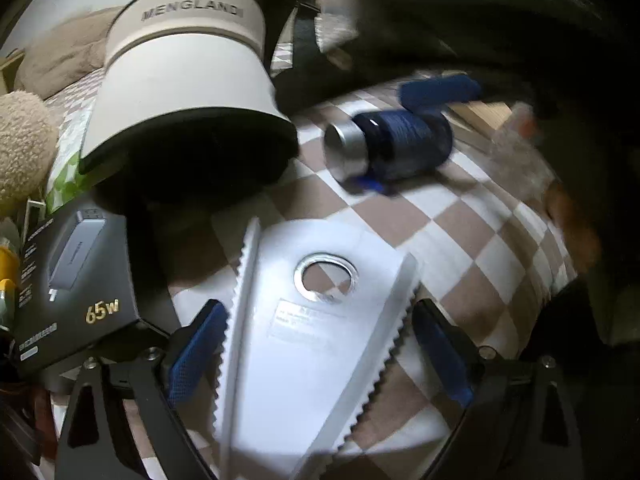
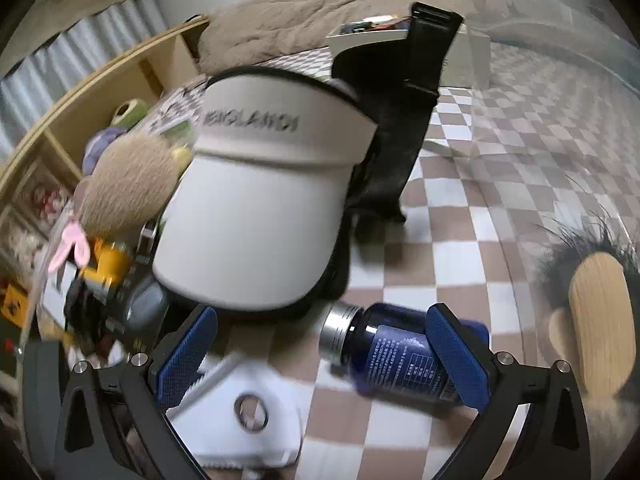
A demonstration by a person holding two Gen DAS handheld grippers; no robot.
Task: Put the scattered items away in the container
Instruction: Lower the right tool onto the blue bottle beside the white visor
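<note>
The left gripper (image 1: 320, 344) stands spread around a flat white pouch (image 1: 316, 340) with serrated edges and a round hole, its blue pads clear of both edges, the pouch lying on the checkered bedcover (image 1: 472, 248) just in front of the white visor cap (image 1: 188, 76). The right gripper (image 2: 324, 356) is also spread and holds nothing, with a dark blue bottle (image 2: 396, 356) on its side beside the cap's brim, partly behind the gripper's right pad. A wooden brush (image 2: 600, 320) lies well right of the cap.
</note>
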